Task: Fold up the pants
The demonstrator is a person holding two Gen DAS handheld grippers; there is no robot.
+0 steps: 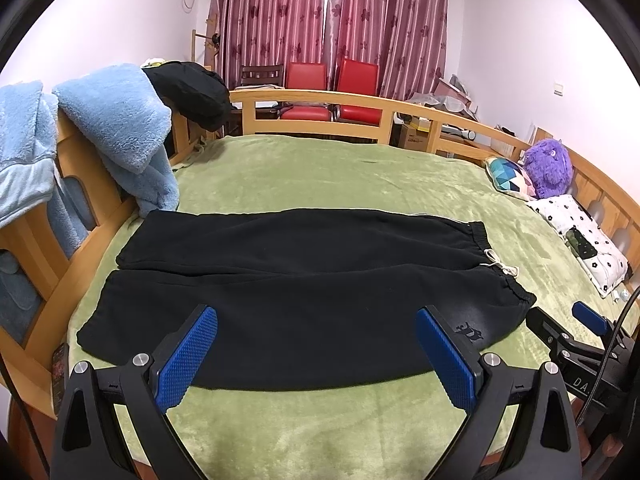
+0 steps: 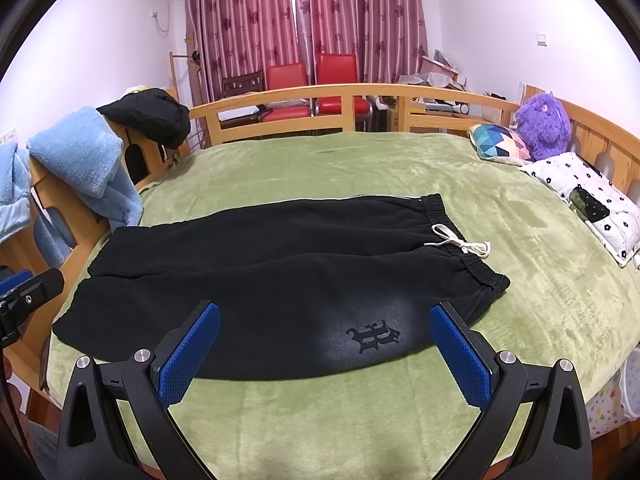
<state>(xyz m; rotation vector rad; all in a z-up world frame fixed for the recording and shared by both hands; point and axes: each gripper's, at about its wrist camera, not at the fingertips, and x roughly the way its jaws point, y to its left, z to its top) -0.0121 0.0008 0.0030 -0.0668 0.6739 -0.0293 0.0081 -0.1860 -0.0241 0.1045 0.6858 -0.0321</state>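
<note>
Flat on the green blanket [image 1: 320, 168]: black pants [image 1: 296, 280], spread lengthwise across the bed, both legs side by side. Waistband [image 2: 460, 248] toward 3 o'clock, leg cuffs toward 9 o'clock. White drawstring [image 2: 460, 242] tied in a loose bow at the waistband, trailing onto the blanket. Dark printed emblem [image 2: 374, 336] on the near leg, close to the near edge.

Left gripper [image 1: 316, 356] wide open, blue pads [image 1: 188, 360] well apart, empty, poised above the near edge of the pants at 6 o'clock. Right gripper [image 2: 324, 356] likewise spread wide, holding nothing, emblem between its pads in the right wrist view.

At 9 to 10 o'clock, light blue fleece [image 1: 120, 120] draped over the wooden bed frame [image 1: 360, 108]. Purple plush toy [image 2: 544, 124] and patterned pillows at 2 o'clock. Red chairs [image 1: 332, 80] and maroon curtains [image 1: 332, 20] at 12 o'clock.
</note>
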